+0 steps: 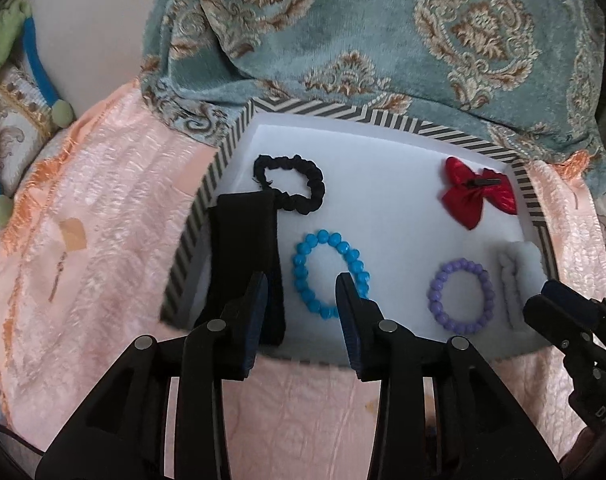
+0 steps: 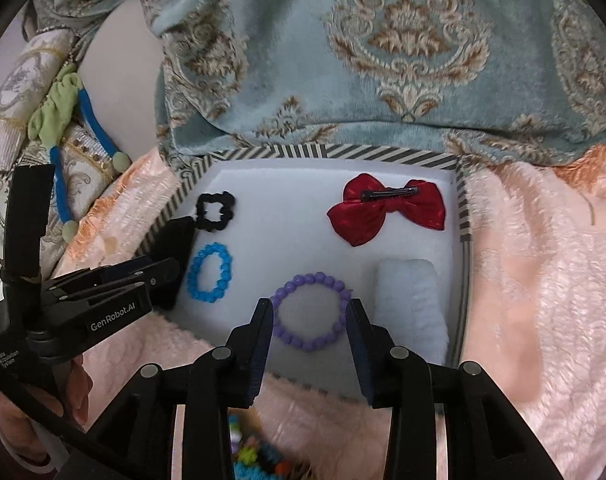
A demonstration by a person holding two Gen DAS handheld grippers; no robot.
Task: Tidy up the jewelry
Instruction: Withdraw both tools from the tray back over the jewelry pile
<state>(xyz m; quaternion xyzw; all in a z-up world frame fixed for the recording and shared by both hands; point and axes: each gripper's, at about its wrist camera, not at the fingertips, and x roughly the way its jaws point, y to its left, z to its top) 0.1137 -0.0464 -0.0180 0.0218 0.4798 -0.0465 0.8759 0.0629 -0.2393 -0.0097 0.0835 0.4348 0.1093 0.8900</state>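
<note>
A striped-rim tray (image 1: 387,119) (image 2: 387,157) with a white lining holds a black scrunchie (image 1: 299,182) (image 2: 215,212), a red bow clip (image 1: 477,194) (image 2: 387,208), a blue bead bracelet (image 1: 327,272) (image 2: 210,276), a purple bead bracelet (image 1: 461,296) (image 2: 309,312), a black band (image 1: 247,256) and a white fuzzy item (image 1: 515,280) (image 2: 411,300). My left gripper (image 1: 301,292) is open over the tray's near left, by the blue bracelet. My right gripper (image 2: 309,316) is open, its fingers either side of the purple bracelet.
The tray lies on a pink fuzzy cloth (image 1: 103,240) (image 2: 543,260). A teal patterned fabric (image 1: 383,32) (image 2: 383,40) hangs behind it. A blue and green cord (image 1: 35,60) (image 2: 87,120) lies at the far left. Colourful beads (image 2: 251,456) show below the right gripper.
</note>
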